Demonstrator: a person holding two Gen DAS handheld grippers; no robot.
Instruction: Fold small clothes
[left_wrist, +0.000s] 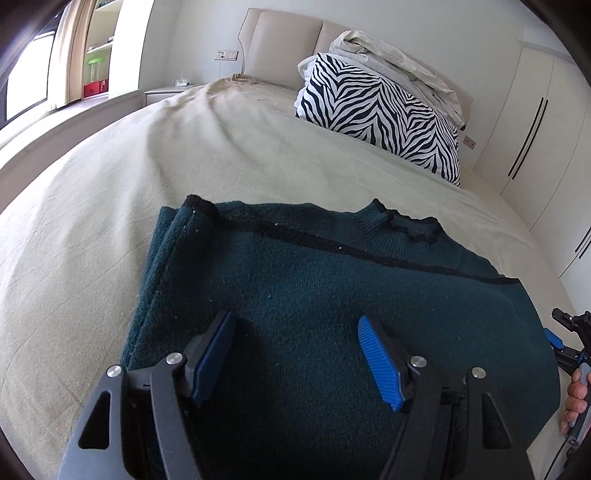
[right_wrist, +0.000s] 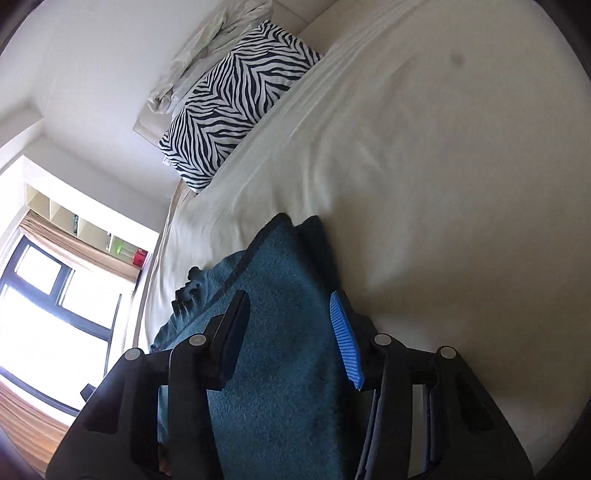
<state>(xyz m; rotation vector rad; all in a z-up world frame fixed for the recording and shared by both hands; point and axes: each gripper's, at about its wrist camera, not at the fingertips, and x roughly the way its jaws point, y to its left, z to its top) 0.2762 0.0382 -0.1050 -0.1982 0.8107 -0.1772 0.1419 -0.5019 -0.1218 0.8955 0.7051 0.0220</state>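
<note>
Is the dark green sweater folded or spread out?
Folded, at least partly: the sweater shows doubled layers along its left edge on the bed.

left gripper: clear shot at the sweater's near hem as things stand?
Probably yes. The left gripper hangs open right over the dark green sweater, nothing between its pads and the knit; the right gripper sits off at the sweater's right edge.
</note>
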